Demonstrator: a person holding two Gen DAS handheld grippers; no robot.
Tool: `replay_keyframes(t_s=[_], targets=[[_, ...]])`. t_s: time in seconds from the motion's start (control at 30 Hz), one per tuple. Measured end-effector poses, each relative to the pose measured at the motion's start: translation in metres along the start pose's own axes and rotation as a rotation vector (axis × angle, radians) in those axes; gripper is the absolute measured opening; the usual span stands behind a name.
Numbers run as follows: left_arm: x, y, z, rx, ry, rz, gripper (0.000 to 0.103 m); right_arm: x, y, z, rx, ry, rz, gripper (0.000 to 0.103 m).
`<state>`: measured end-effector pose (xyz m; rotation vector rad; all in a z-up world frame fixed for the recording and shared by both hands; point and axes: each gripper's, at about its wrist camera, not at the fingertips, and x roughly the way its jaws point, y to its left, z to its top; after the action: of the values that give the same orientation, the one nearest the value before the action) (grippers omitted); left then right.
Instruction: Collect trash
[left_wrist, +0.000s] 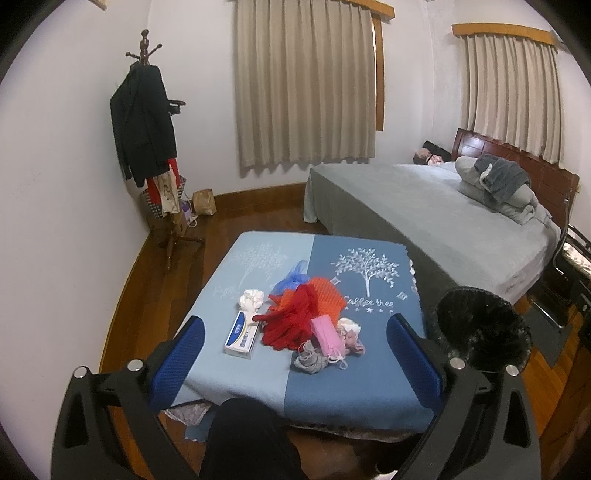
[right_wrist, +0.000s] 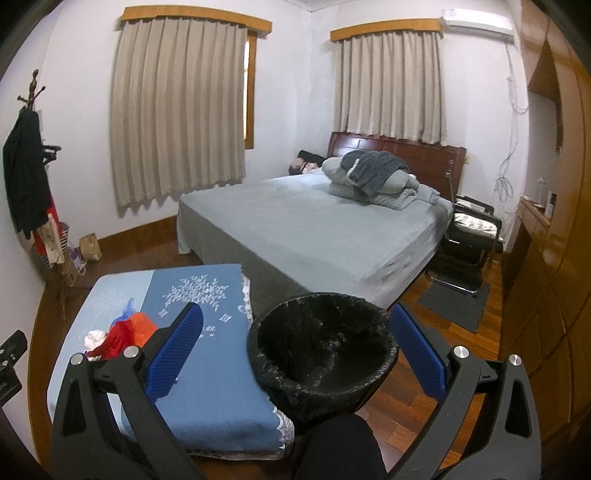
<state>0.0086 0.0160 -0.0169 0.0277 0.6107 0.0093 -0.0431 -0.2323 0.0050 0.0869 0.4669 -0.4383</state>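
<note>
**Picking the first piece off the pile**

We have not yet taken anything. Both grippers hover above the blue tabletop (left_wrist: 369, 387), fingers spread wide and holding nothing: the left gripper (left_wrist: 295, 354) frames the trash in the lower centre of its view, while the right gripper (right_wrist: 295, 350) looks down on the black-lined bin (right_wrist: 321, 354), which stands on the floor just beside the tabletop's right edge, low in that frame's centre.

The trash lies heaped mid-tabletop: a white box (left_wrist: 242, 335) at the left edge of the pile, a crumpled white tissue (left_wrist: 251, 300) above it, red and orange mesh (left_wrist: 303, 314) in the middle, a pink pack (left_wrist: 327, 334) and grey scraps (left_wrist: 312, 360) toward the lower right.

We judge the loose outliers the best start. The box stands clear of the mesh, so we would close across its short side. The mesh looks likely to snag neighbours; we should lift it slowly. The bin seems empty and open, so drops need only clear its rim.
</note>
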Motion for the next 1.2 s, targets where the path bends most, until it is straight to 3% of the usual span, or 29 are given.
replay_keyframes(t_s=[0.03,0.27,0.63,0.77,0.9,1.07,1.2], targets=[[0.003,0.002,-0.003,0.002,0.009,0.002,0.097,0.009,0.0,-0.015,-0.014,0.014,0.016,0.098],[0.052,0.03,-0.035,-0.007,0.144,0.04,0.097,0.034,0.033,-0.034,-0.08,0.09,0.083,0.098],[0.107,0.049,-0.054,-0.001,0.238,0.095,0.097,0.093,0.102,-0.059,-0.185,0.262,0.269,0.097],[0.13,0.05,-0.061,-0.021,0.285,0.034,0.097,0.116,0.119,-0.07,-0.213,0.33,0.318,0.081],[0.148,0.048,-0.066,-0.01,0.32,0.018,0.097,0.139,0.127,-0.08,-0.212,0.375,0.344,0.078],[0.172,0.039,-0.067,0.005,0.34,0.004,0.097,0.166,0.13,-0.096,-0.228,0.422,0.349,0.061],[0.19,0.028,-0.072,0.025,0.356,-0.005,0.097,0.184,0.133,-0.108,-0.229,0.459,0.384,0.055]])
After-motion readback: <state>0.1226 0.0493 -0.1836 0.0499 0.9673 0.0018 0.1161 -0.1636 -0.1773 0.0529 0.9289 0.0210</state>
